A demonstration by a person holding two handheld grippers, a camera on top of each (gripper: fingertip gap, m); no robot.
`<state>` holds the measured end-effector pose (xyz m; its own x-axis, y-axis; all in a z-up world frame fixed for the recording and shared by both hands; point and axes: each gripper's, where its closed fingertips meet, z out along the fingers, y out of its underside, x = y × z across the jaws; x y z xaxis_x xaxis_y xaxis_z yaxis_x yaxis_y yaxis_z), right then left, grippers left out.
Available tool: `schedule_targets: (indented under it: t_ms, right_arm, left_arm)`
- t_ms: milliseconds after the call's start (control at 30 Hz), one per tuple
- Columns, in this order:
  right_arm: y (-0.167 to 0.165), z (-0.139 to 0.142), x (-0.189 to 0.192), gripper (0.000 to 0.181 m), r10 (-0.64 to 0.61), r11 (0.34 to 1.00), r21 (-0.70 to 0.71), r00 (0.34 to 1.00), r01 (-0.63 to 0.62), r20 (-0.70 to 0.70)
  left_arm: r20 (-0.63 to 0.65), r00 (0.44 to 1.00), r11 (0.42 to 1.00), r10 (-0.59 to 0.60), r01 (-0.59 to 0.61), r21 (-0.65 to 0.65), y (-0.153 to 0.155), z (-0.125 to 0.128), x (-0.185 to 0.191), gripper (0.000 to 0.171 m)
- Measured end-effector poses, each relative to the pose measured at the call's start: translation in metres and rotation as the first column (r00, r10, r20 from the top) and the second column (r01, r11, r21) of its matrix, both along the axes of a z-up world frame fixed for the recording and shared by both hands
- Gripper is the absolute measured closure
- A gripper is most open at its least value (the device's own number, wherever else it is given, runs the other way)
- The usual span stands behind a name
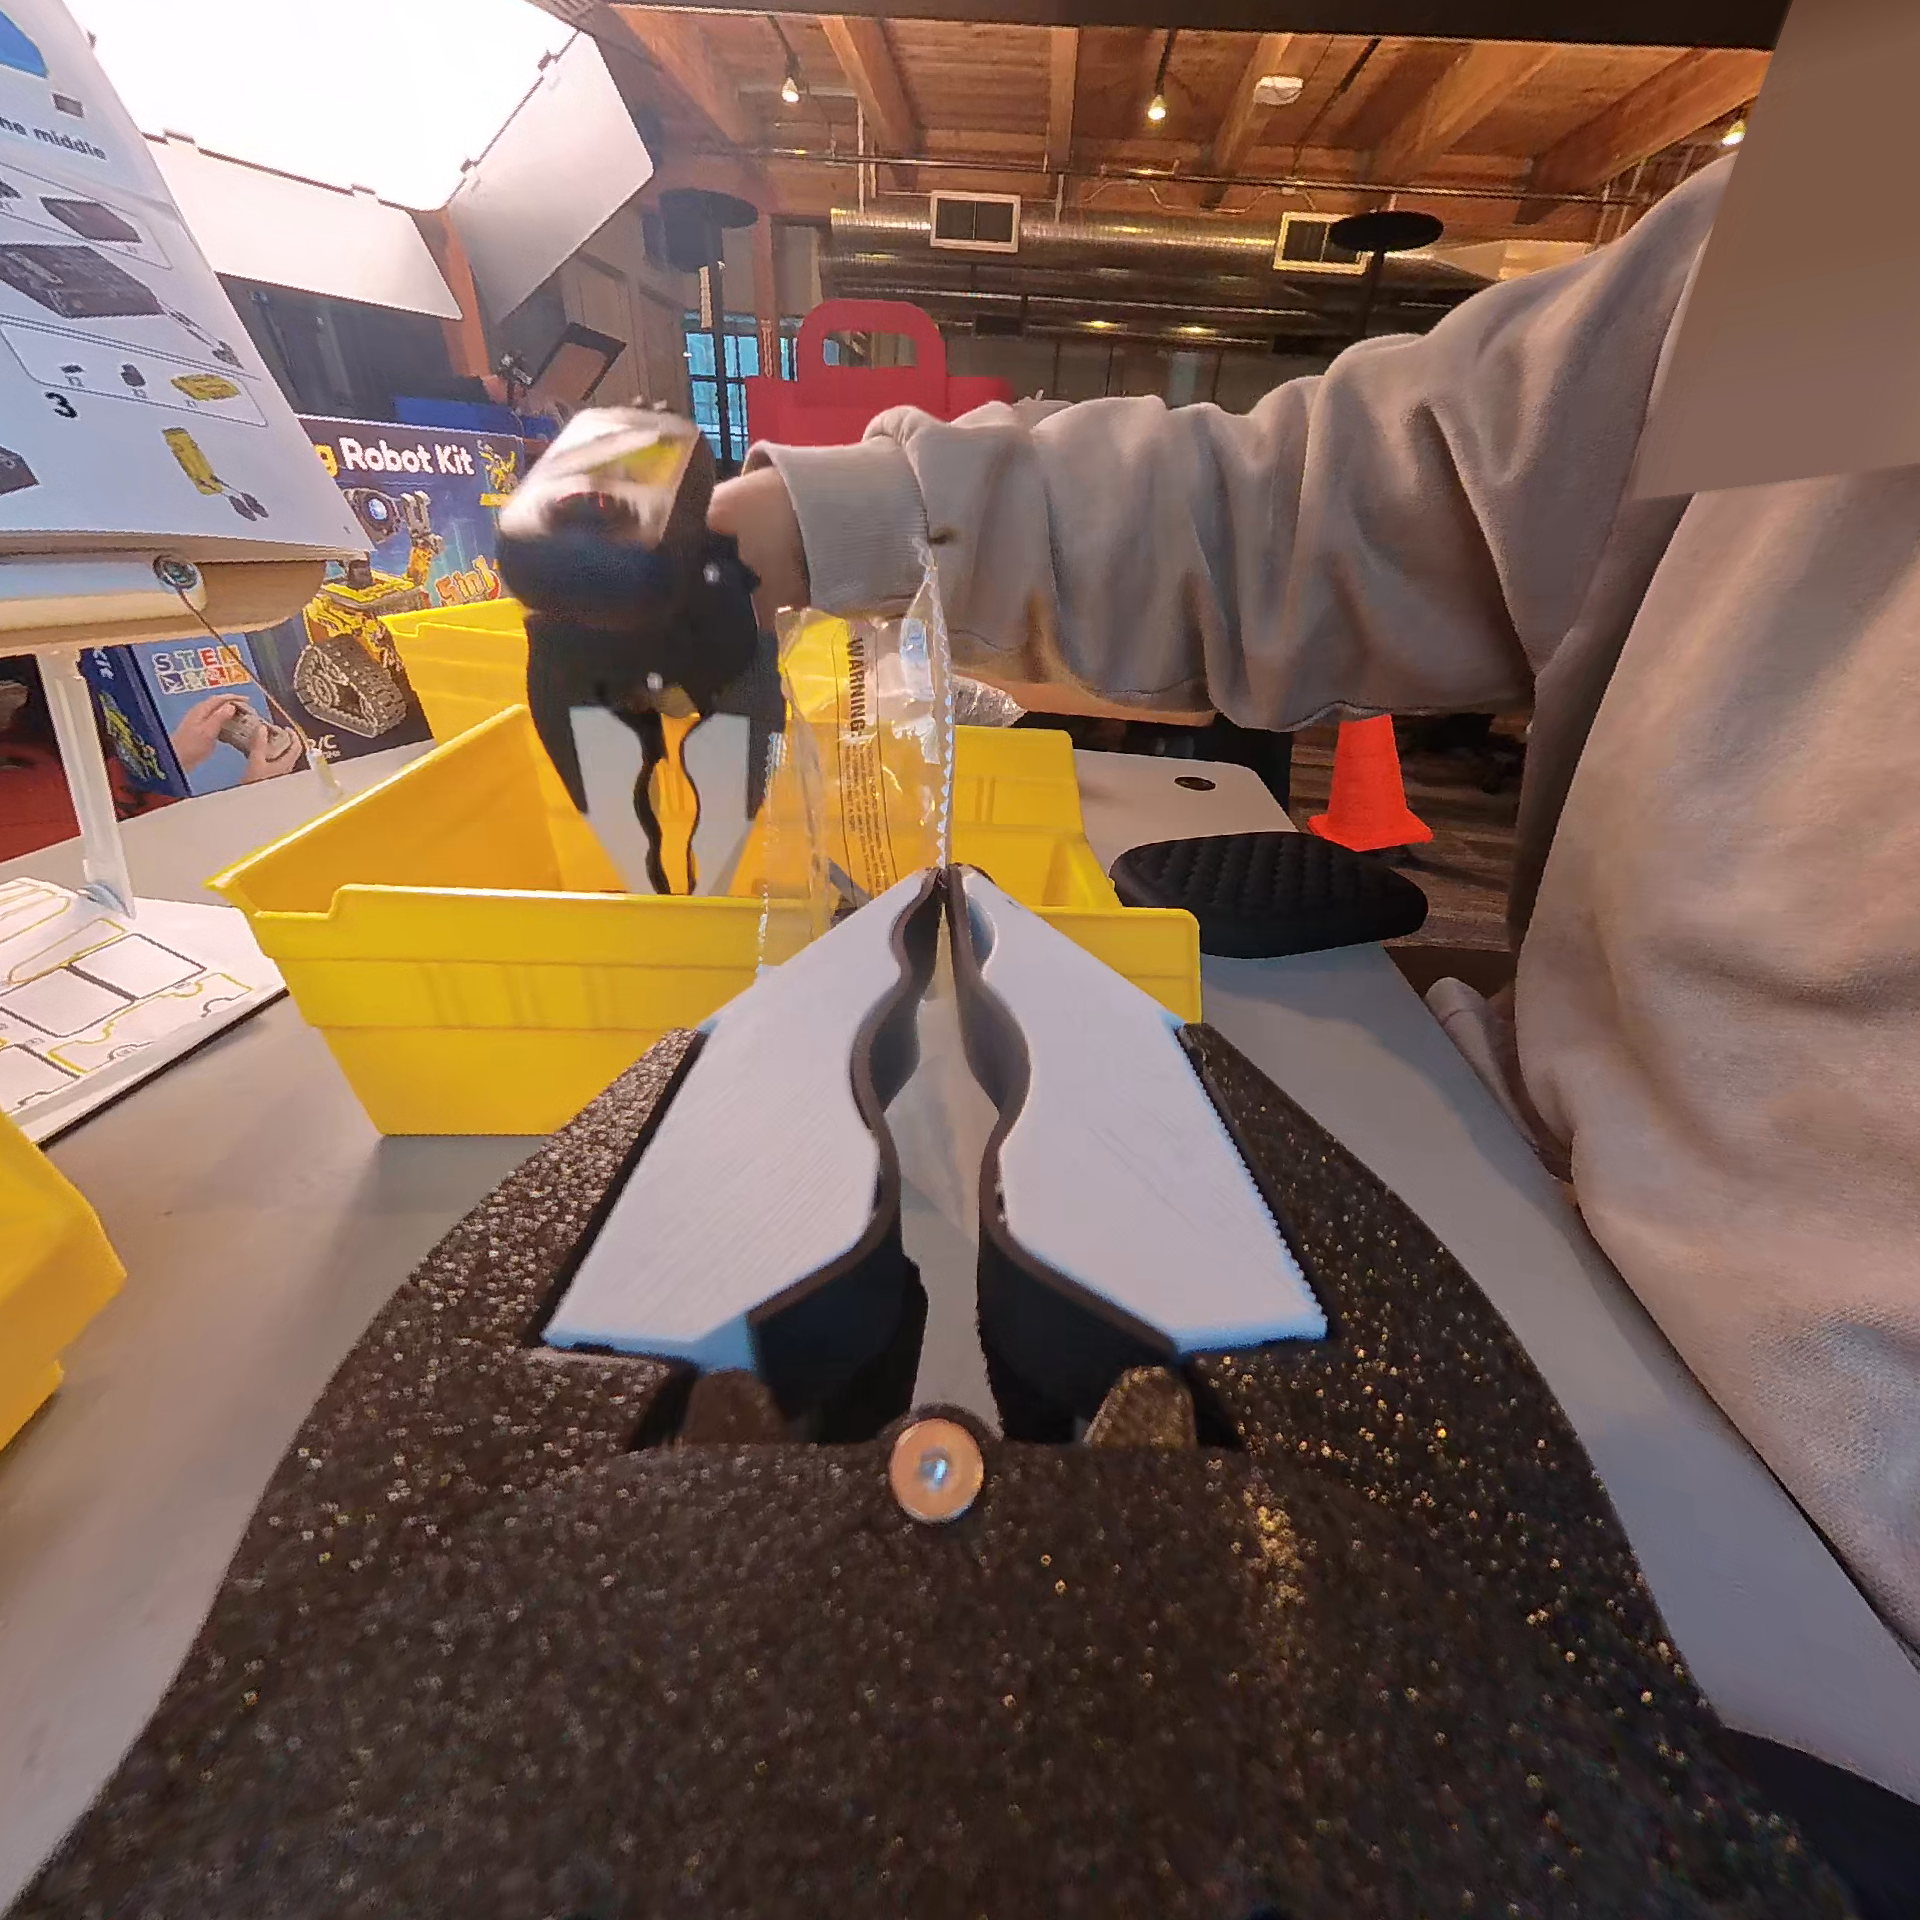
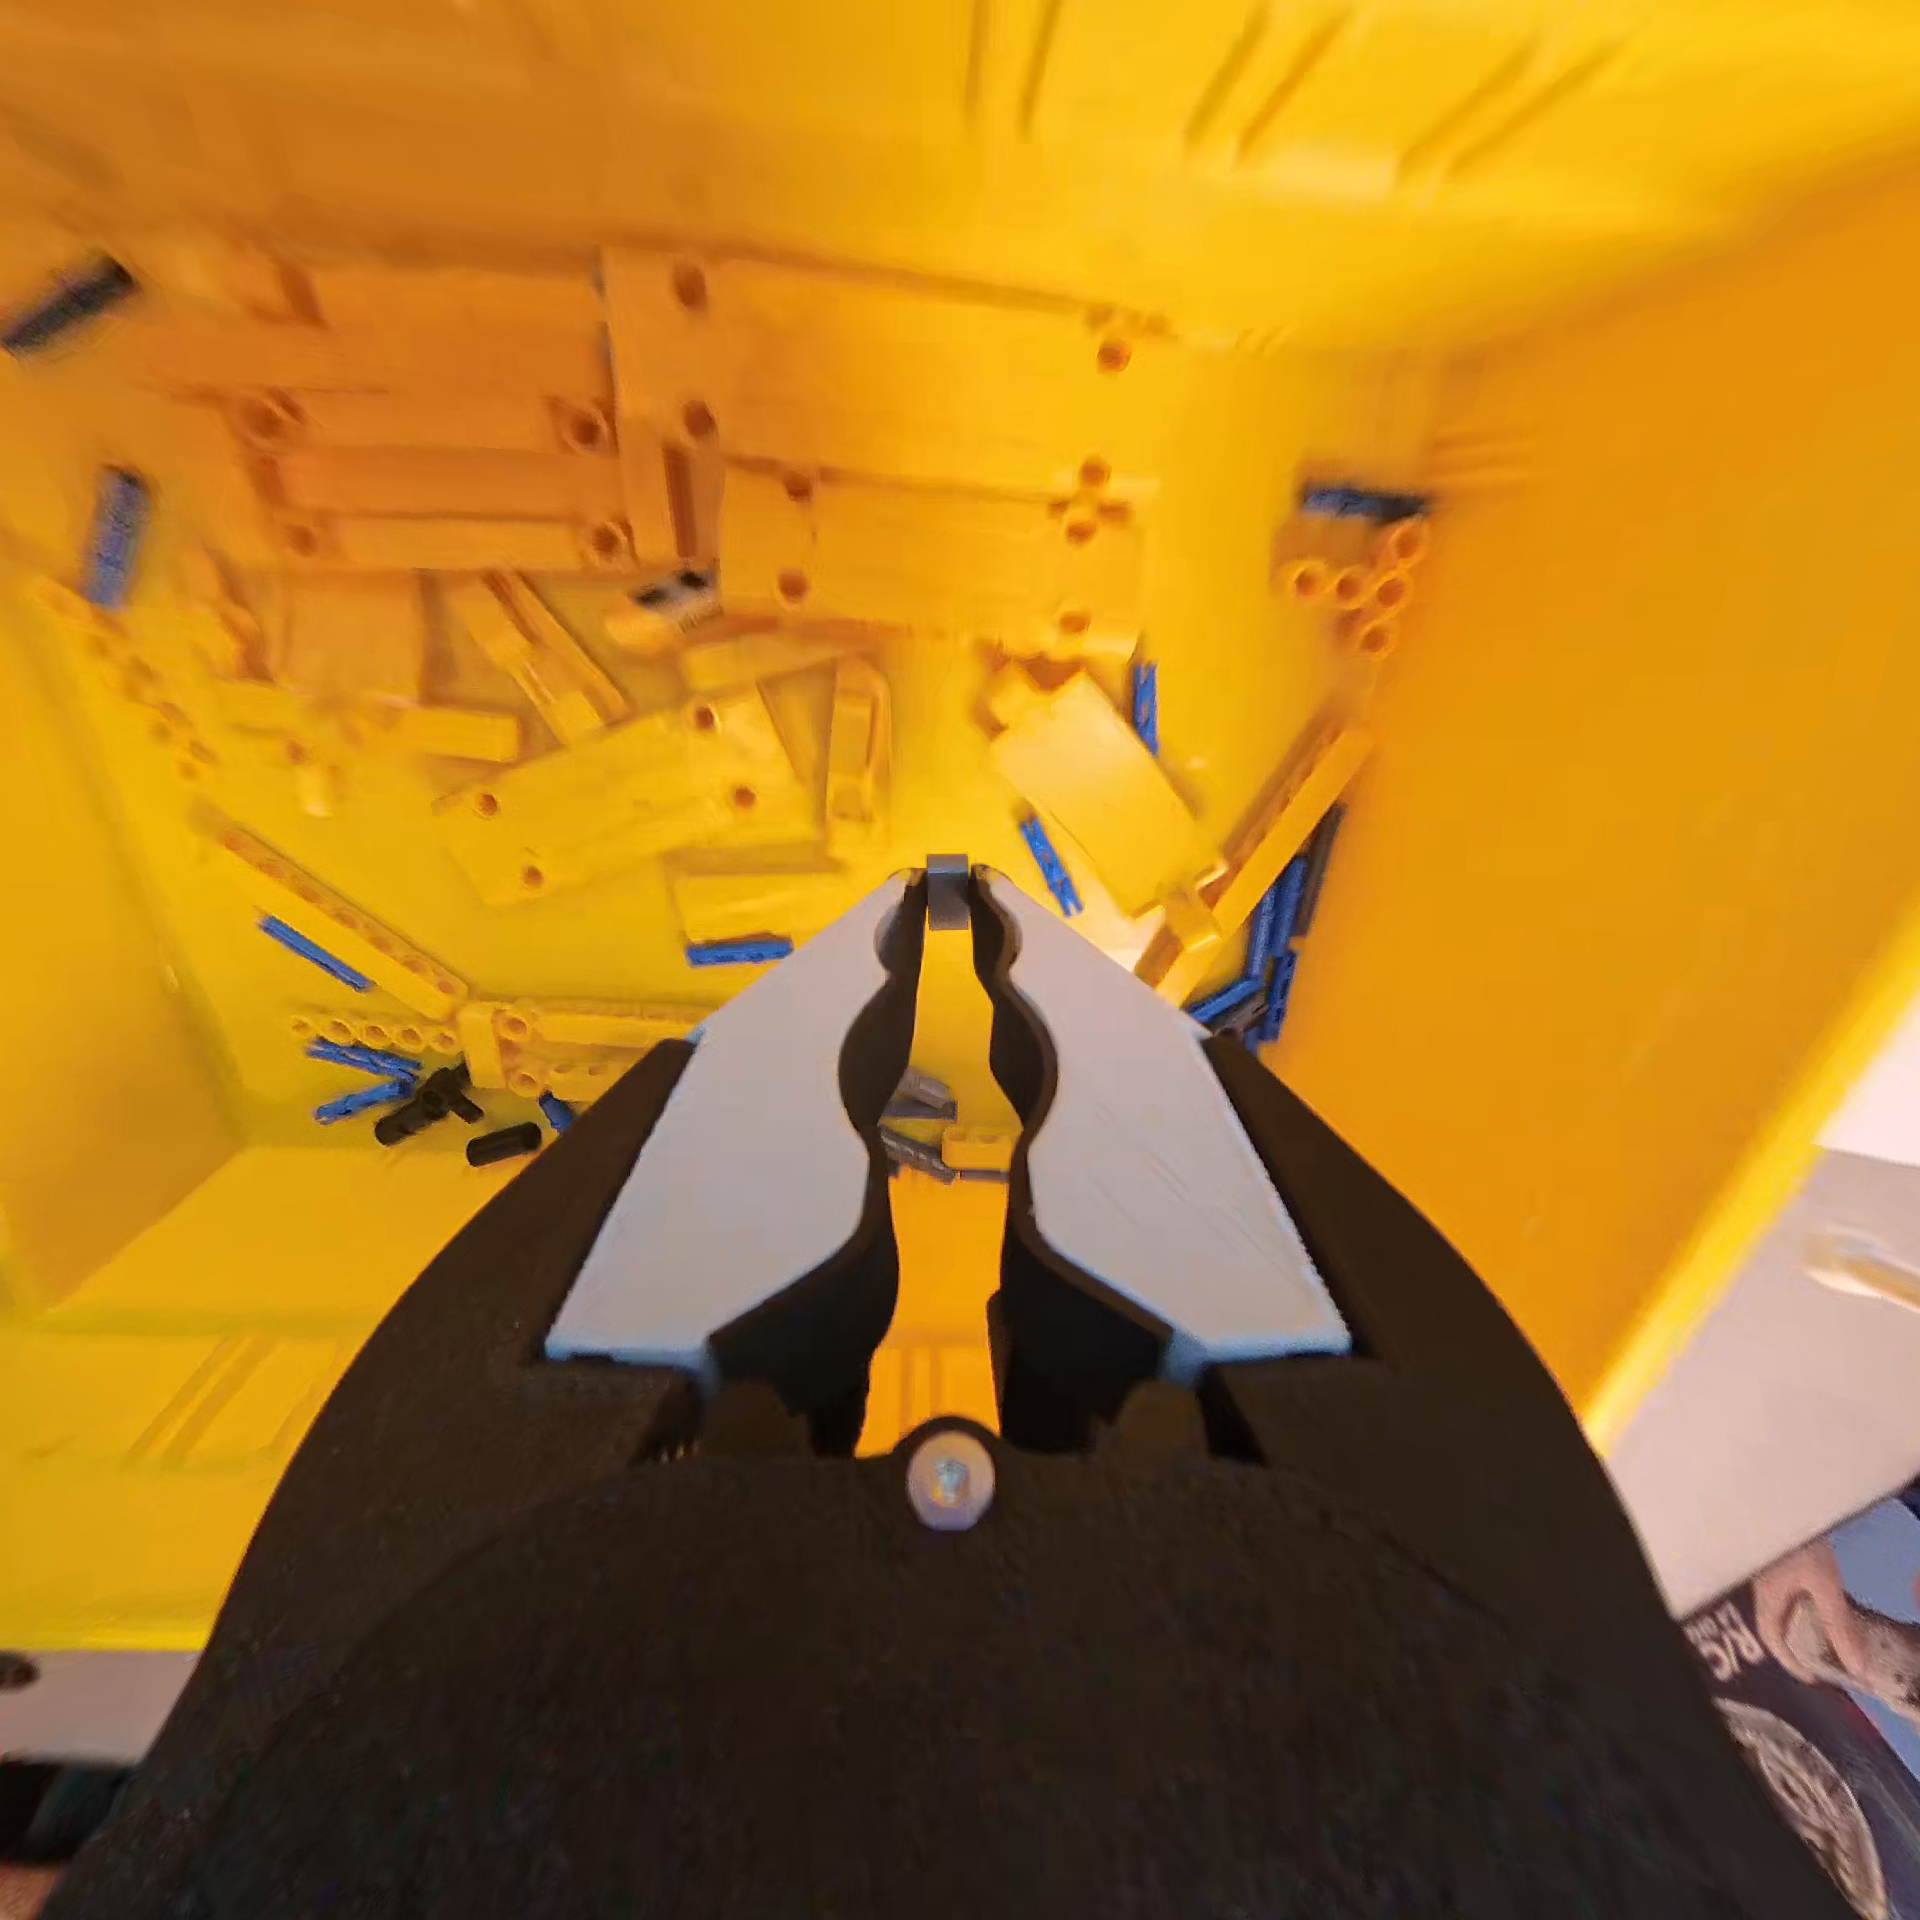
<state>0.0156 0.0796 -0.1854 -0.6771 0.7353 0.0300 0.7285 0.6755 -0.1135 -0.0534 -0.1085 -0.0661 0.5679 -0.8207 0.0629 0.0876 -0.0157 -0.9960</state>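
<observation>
My left gripper [image 1: 943, 878] is shut on the lower edge of a clear plastic bag [image 1: 862, 748], which stands up from its tips above a yellow bin [image 1: 644, 977]. My right gripper [image 2: 948, 878] is shut on a small grey piece [image 2: 947, 894] and points down into a yellow bin [image 2: 1558, 831] that holds several yellow beams and panels [image 2: 644, 790], blue pins [image 2: 738, 951] and black pins [image 2: 426, 1112]. The right gripper also shows in the left wrist view [image 1: 675, 883], reaching into the bin, held by a hand in a beige sleeve [image 1: 1195, 540].
An instruction sheet on a stand [image 1: 125, 312] rises at left, with a printed sheet [image 1: 94, 987] on the grey table [image 1: 260, 1195]. A robot-kit box [image 1: 343, 582], a red bag [image 1: 873, 384], an orange cone [image 1: 1371, 779] and a black pad [image 1: 1268, 894] lie behind. Another yellow bin [image 1: 42, 1268] sits far left. Left tips to right tips: about 25 cm.
</observation>
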Motion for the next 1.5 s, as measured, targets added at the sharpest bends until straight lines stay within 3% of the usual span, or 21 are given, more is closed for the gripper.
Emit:
schedule_targets:
  t_ms: [67,167,267,400,500,600,667,700,767,867,1333,1400,1500]
  right_arm:
    - [-0.026,0.047,-0.025,0.174,-0.014,0.989,-0.148,0.983,-0.013,-0.184]
    - [-0.082,0.135,-0.053,0.174,-0.036,0.902,-0.400,0.897,-0.161,-0.441]
    - [-0.124,0.165,-0.054,0.173,-0.007,0.828,-0.492,0.872,-0.270,-0.490]
    - [-0.136,0.166,-0.055,0.164,-0.007,0.819,-0.496,0.860,-0.287,-0.509]
    - [-0.100,0.156,-0.058,0.164,-0.066,0.881,-0.439,0.873,-0.176,-0.484]
    - [-0.024,0.096,-0.042,0.164,-0.097,0.989,-0.133,0.952,0.060,-0.290]
    - [0.023,0.052,-0.018,0.163,-0.105,0.984,0.133,0.988,0.119,-0.112]
    - [0.034,0.034,-0.006,0.162,-0.101,0.974,0.201,0.994,0.105,-0.029]
    - [0.045,0.007,0.008,0.161,-0.106,0.960,0.267,0.991,0.082,0.077]
    - [0.048,-0.012,0.016,0.161,-0.113,0.961,0.268,0.983,0.071,0.144]
    - [0.045,-0.019,0.018,0.175,-0.098,0.975,0.210,0.985,0.068,0.140]
    - [0.032,-0.005,0.011,0.175,-0.078,0.984,0.167,0.994,0.064,0.079]
    - [-0.015,0.049,-0.019,0.175,-0.018,1.000,-0.012,0.992,0.016,-0.127]
  left_arm:
    - [0.005,1.000,1.000,0.001,-0.001,0.001,0.000,0.000,-0.001,0.171]
    - [0.009,1.000,1.000,-0.003,0.003,-0.001,0.000,0.000,0.000,0.171]
    - [0.005,1.000,1.000,-0.004,0.004,0.000,0.000,0.000,0.001,0.171]
    - [0.006,1.000,1.000,-0.003,0.003,0.004,-0.001,0.002,0.001,0.171]
    - [0.005,1.000,1.000,-0.003,0.003,0.004,-0.001,0.002,0.001,0.171]
    - [0.003,1.000,1.000,-0.005,0.005,0.006,-0.001,0.002,0.002,0.171]
    - [0.001,1.000,1.000,-0.005,0.005,0.008,-0.002,0.003,0.002,0.171]
    - [0.001,1.000,1.000,-0.004,0.004,0.010,-0.002,0.003,0.002,0.171]
    - [0.002,1.000,1.000,-0.001,0.001,0.013,-0.002,0.004,0.001,0.171]
    - [0.004,1.000,1.000,0.002,-0.002,0.015,-0.002,0.005,0.000,0.171]
    - [0.005,1.000,1.000,-0.003,0.003,0.012,-0.002,0.005,0.000,0.171]
    - [0.003,1.000,1.000,-0.004,0.004,0.010,-0.002,0.004,0.000,0.171]
    - [0.006,1.000,1.000,-0.006,0.006,0.006,-0.001,0.003,0.001,0.171]
